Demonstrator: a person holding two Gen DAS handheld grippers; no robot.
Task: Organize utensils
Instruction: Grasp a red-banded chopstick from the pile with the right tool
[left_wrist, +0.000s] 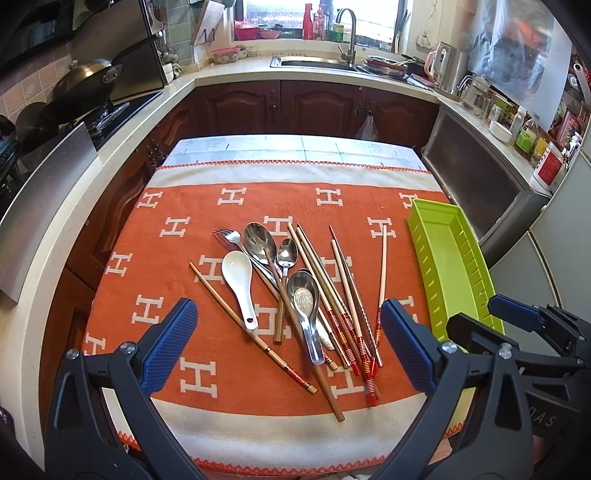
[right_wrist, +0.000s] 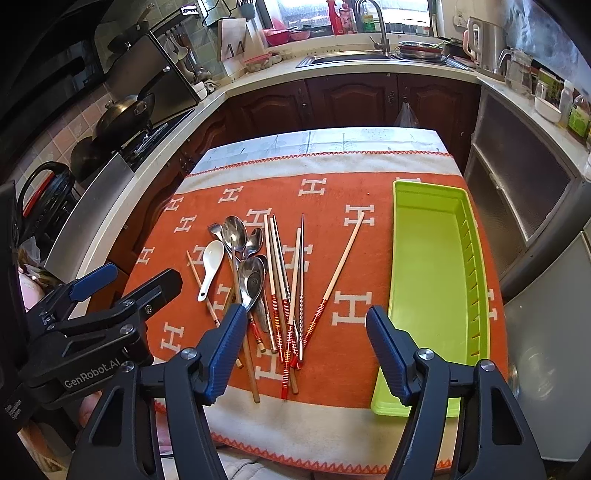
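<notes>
A loose pile of utensils lies on the orange cloth: a white ceramic spoon (left_wrist: 238, 280), a fork (left_wrist: 229, 236), several metal spoons (left_wrist: 260, 240) and several chopsticks (left_wrist: 345, 291), some with red banded ends. An empty lime-green tray (left_wrist: 443, 251) stands lengthwise at the right of the pile. My left gripper (left_wrist: 286, 314) hovers open above the near end of the pile, with nothing between its fingers. In the right wrist view, my right gripper (right_wrist: 306, 312) also stands open over the chopstick ends, beside the green tray (right_wrist: 428, 277). Neither gripper touches a utensil.
The orange cloth with white H marks (left_wrist: 177, 229) covers a small table. Dark wood cabinets and a counter with a sink (left_wrist: 314, 62) run behind it, a stove with a wok (left_wrist: 85, 85) stands on the left, and a metal cabinet (left_wrist: 476, 177) is close on the right.
</notes>
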